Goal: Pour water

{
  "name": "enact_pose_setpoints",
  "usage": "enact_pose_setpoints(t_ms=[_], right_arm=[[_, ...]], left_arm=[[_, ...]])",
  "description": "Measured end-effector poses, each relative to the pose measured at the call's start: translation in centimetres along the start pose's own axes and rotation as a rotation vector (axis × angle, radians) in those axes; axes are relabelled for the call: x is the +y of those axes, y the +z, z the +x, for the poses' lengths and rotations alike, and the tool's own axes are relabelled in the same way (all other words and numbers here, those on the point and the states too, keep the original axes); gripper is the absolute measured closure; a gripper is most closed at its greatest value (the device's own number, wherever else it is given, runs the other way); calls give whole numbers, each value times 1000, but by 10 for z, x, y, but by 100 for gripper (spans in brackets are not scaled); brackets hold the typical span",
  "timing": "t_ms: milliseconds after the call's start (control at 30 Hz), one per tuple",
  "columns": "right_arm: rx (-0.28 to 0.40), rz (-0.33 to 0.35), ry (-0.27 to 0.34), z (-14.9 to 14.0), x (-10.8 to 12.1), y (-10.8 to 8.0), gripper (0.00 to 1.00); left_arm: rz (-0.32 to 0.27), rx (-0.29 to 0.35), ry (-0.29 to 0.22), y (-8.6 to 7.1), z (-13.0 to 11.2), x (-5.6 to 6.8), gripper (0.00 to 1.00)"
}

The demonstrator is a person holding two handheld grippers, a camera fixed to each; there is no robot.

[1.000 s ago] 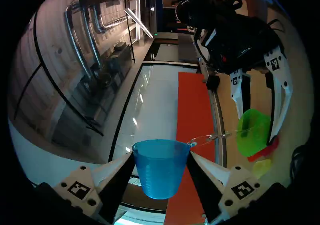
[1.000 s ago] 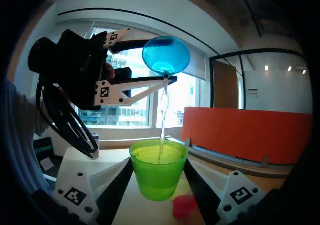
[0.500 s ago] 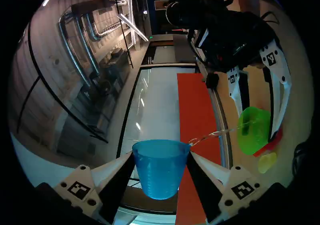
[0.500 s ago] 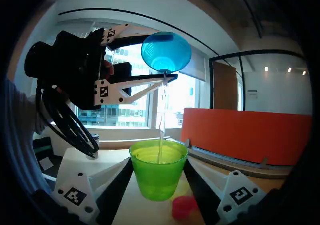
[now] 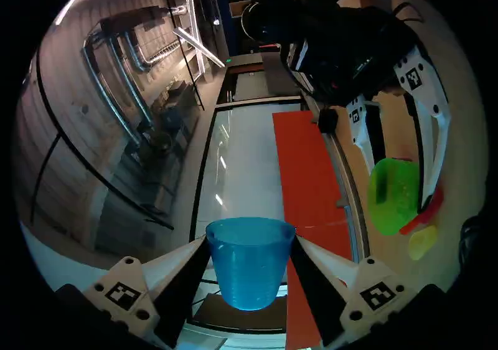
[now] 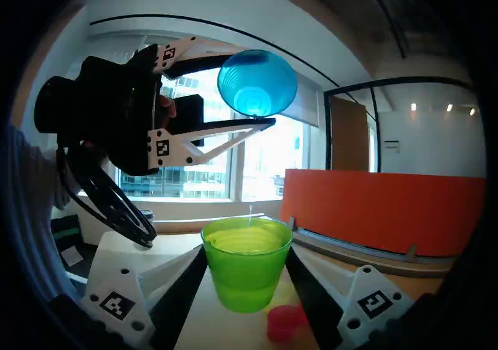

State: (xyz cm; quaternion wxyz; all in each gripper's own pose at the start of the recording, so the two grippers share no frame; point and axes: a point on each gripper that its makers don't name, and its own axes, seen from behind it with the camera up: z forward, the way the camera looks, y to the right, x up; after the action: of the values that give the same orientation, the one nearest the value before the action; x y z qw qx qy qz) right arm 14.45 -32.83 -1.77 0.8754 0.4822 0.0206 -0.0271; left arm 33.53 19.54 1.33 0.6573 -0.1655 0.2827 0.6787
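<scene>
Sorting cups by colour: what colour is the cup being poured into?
Green, clearest in the right gripper view.

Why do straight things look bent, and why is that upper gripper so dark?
Left gripper view: the fisheye lens bows the glass panel's frame and the orange panel; glare spots dot the glass. Right gripper view: the window backlights the left gripper, so its body looks black while the blue cup glows.

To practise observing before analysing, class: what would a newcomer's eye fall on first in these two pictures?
In the right gripper view, the blue cup, tipped sideways in the left hand-held gripper, hangs high against the window. Directly below, the green cup stands upright in the right hand-held gripper, with an orange partition behind on the right.
</scene>
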Motion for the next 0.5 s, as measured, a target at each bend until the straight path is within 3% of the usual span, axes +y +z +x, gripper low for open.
enact_pose_setpoints(t_ms=[300, 500], right_arm=[[2, 0, 3, -1, 2, 0, 13], [4, -4, 4, -1, 3, -1, 13]], left_arm=[[4, 2, 5, 1, 1, 3, 14], [-9, -3, -59, 2, -3, 7, 14]])
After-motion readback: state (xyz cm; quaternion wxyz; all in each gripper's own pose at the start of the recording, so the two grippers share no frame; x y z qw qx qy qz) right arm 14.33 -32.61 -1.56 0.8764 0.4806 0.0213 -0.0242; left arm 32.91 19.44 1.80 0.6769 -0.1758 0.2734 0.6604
